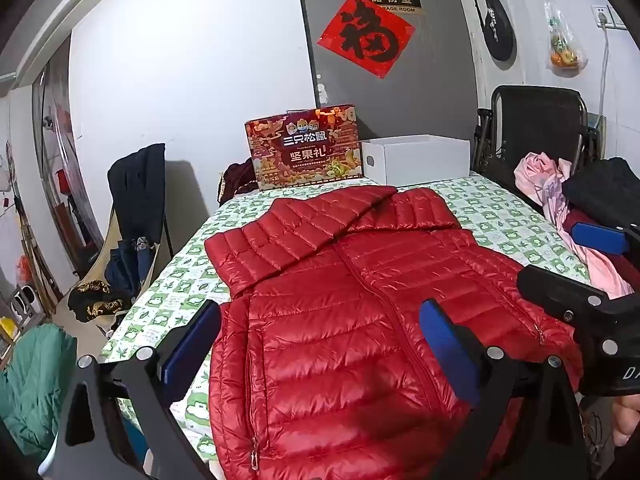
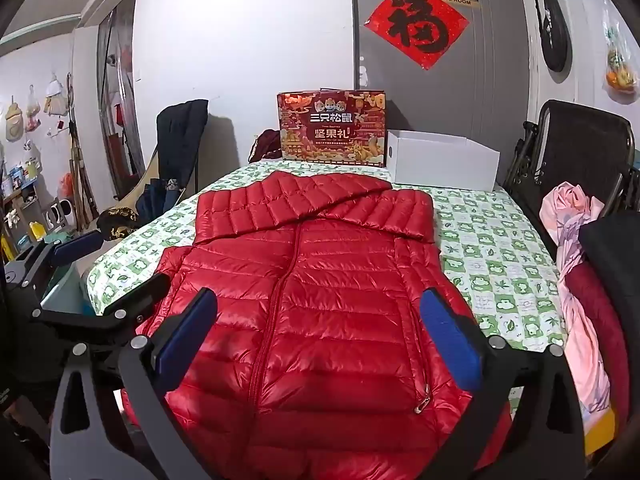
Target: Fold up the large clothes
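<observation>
Jacket (image 2: 320,312) right under both tongs, red and quilted, lying flat and zipped on the table (image 2: 500,280) with its checked green cloth. Right tongs (image 2: 320,344) are spread wide, nothing between the blue pads (image 2: 448,340), hovering over the jacket's lower half, the zip running up between them. Left tongs (image 1: 320,356) are released too, pads wide apart, empty, over the jacket's left front near the pocket zip. Each camera catches the other tool at its edge. Ahead of the tongs, one sleeve (image 1: 304,224) is folded across the chest up by the collar. Past that, at the far end of the table, a red gift box (image 2: 332,128) stands upright, with a white box (image 2: 440,164) just beside it on the right. Off to the right of the tongs, pink cloth (image 2: 572,240) and dark clothes are heaped at the table's edge.
</observation>
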Tool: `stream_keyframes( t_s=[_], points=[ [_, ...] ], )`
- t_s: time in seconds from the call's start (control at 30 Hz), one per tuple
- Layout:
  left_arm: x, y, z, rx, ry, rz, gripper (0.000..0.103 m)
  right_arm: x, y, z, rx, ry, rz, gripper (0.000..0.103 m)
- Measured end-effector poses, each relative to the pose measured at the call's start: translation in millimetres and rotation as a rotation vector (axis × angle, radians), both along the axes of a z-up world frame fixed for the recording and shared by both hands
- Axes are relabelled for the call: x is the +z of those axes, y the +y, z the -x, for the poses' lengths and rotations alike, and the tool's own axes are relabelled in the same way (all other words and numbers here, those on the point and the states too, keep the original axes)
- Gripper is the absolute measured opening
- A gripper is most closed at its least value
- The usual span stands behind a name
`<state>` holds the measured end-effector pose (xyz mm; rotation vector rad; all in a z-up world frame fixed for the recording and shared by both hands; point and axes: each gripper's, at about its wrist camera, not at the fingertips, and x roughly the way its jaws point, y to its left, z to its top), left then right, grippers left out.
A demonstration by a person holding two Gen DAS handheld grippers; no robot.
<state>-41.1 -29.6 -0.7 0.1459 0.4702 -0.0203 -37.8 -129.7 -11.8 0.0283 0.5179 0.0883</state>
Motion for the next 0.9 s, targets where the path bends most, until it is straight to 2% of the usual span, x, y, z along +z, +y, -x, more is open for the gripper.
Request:
stream_keyframes(
  t_s=[0.9],
  points=[
    [-2.2,0.4,0.1,-0.001,0.002,-0.001,0.100,-2.4,4.2,1.0,0.001,0.006,-0.005,0.099]
  ],
)
